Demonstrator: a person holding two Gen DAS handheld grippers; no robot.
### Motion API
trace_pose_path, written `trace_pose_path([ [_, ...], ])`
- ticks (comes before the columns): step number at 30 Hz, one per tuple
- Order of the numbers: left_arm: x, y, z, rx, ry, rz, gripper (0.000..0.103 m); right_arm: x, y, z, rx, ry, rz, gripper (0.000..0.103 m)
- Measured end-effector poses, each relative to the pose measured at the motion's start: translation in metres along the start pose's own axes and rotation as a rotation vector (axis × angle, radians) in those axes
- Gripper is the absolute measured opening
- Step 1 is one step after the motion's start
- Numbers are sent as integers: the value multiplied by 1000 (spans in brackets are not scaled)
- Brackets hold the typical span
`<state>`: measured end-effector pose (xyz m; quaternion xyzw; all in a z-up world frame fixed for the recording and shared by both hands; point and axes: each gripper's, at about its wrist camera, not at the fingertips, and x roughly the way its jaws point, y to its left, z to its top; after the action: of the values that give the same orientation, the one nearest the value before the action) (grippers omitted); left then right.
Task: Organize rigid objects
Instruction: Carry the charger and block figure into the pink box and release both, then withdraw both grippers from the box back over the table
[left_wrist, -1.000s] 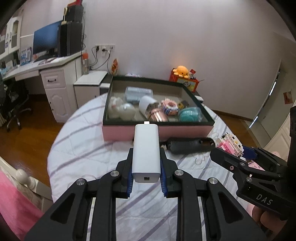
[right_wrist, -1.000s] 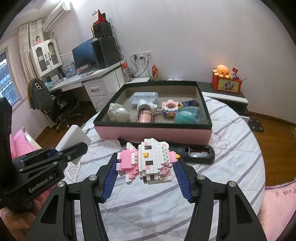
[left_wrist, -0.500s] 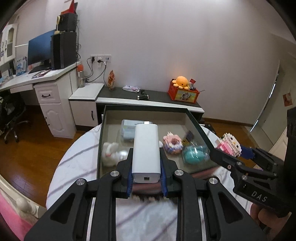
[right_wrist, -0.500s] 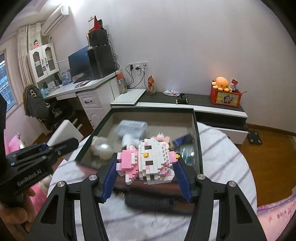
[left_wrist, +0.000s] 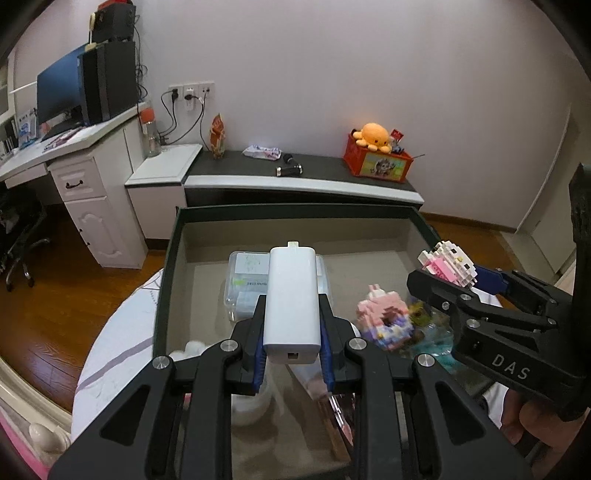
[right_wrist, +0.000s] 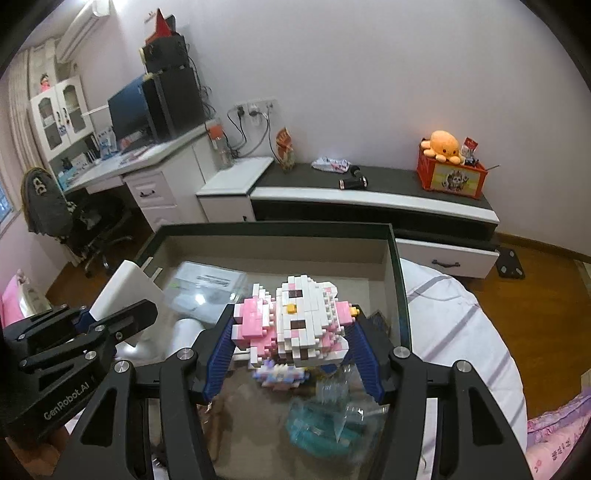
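Left gripper (left_wrist: 291, 354), lower centre of its frame, clamps the white power bank (left_wrist: 292, 299) above the box (left_wrist: 295, 213). Right gripper (right_wrist: 291, 354) grips the brick figure (right_wrist: 295, 317), frame centre. Several items already inside; these two not yet set down.

White charger (left_wrist: 292, 302): smooth, glossy plastic.
Block figure (right_wrist: 295, 321): studded plastic bricks, white and pink.
Gripper pads (right_wrist: 364, 354): ribbed blue rubbery finish.
Box rim (left_wrist: 166, 280): dark, slightly glossy.
Box floor (left_wrist: 369, 266): matt beige.
Bedcover (right_wrist: 461, 332): striped white cloth.
Floor (left_wrist: 55, 288): polished wood.
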<state>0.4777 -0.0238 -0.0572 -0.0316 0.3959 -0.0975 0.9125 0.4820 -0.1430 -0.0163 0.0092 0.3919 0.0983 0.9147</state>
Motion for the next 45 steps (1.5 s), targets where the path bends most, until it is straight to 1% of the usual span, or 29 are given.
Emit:
trace_pose_path([
  [3, 16, 2, 1, 7, 38, 0, 23, 17, -2, 2, -3, 37, -9, 60],
  [6, 27, 2, 1, 9, 62, 23, 26, 30, -6, 2, 2, 70, -13, 60],
  [8, 26, 2, 2, 9, 58, 41, 34, 36, -7, -1, 1, 94, -11, 60],
  [9, 24, 3, 2, 7, 52, 48, 45, 38, -7, -2, 2, 100, -10, 61],
  [10, 20, 3, 2, 6, 41, 57, 59, 39, -7, -3, 5, 105, -7, 67],
  [11, 16, 4, 2, 6, 30, 64, 67, 38, -9, -4, 13, 104, 2, 76],
  [13, 5, 4, 0, 1, 1, 76, 88, 33, -12, -5, 32, 85, 9, 82],
  [15, -13, 5, -1, -8, -45, 76, 98, 25, -13, -5, 41, 71, 16, 85],
  [19, -49, 6, -7, -19, -116, 85, 103, 6, -11, -8, 46, 43, 1, 87],
  [22, -76, 7, -14, -21, -160, 102, 103, -19, -11, -16, 84, -1, -6, 87],
  [24, -96, 7, -24, -27, -180, 103, 103, -34, -8, -21, 88, -24, -9, 87],
  [26, -109, 9, -32, -38, -183, 107, 103, -51, -3, -28, 95, -41, -3, 90],
  [27, -116, 10, -38, -48, -181, 103, 103, -60, 0, -32, 99, -49, 2, 101],
  [28, -123, 12, -46, -60, -175, 97, 103, -68, 4, -35, 99, -58, 7, 103],
  [31, -141, 15, -67, -84, -166, 88, 103, -102, 22, -52, 77, -99, 9, 103],
  [35, -168, 16, -94, -98, -169, 95, 103, -136, 38, -74, 78, -131, 16, 103],
  [38, -187, 14, -113, -99, -178, 105, 103, -163, 49, -90, 67, -161, 3, 103],
  [41, -204, 9, -130, -91, -185, 118, 103, -186, 55, -106, 66, -178, -5, 103],
  [45, -222, 6, -149, -98, -187, 112, 103, -208, 63, -121, 49, -194, -13, 103],
])
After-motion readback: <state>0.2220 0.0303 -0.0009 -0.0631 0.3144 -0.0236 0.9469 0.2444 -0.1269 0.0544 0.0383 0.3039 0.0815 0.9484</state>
